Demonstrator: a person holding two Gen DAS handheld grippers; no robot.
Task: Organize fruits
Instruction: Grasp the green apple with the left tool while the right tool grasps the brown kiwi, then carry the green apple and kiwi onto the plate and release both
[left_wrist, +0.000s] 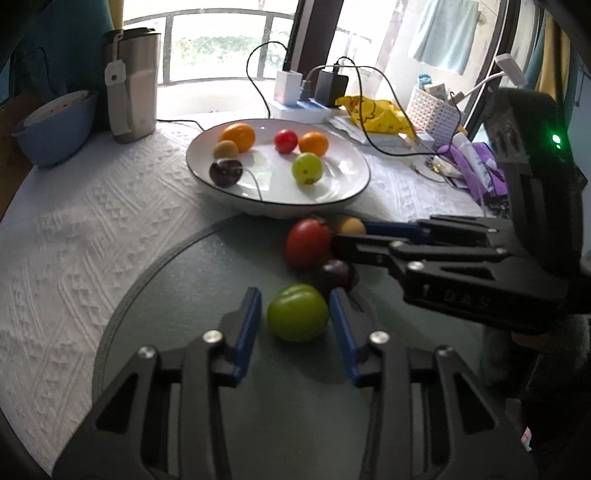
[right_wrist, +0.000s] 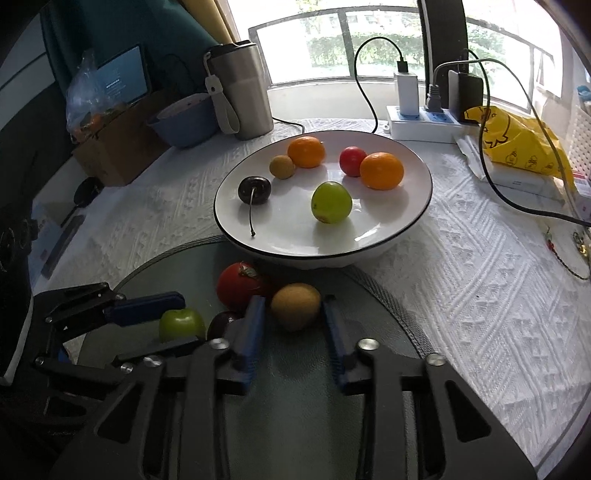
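A white plate (left_wrist: 343, 192) (right_wrist: 410, 221) holds two oranges, a small red fruit, a green plum, a tan fruit and a dark cherry. On a round grey mat (left_wrist: 207, 280) (right_wrist: 384, 354) in front of it lie a red tomato (left_wrist: 306, 242) (right_wrist: 236, 286), a tan fruit (left_wrist: 351, 225) (right_wrist: 295, 304), a dark cherry (left_wrist: 334, 273) (right_wrist: 221, 321) and a green plum (left_wrist: 297, 312) (right_wrist: 181, 325). My left gripper (left_wrist: 295, 301) is open around the green plum. My right gripper (right_wrist: 293, 301) is open around the tan fruit.
A steel tumbler (left_wrist: 135, 81) (right_wrist: 242, 88) and a blue bowl (left_wrist: 51, 125) (right_wrist: 184, 118) stand at the back left. A power strip (right_wrist: 421, 123) with chargers and cables, a yellow bag (right_wrist: 517, 144) and a white basket (left_wrist: 432, 110) lie at the back right.
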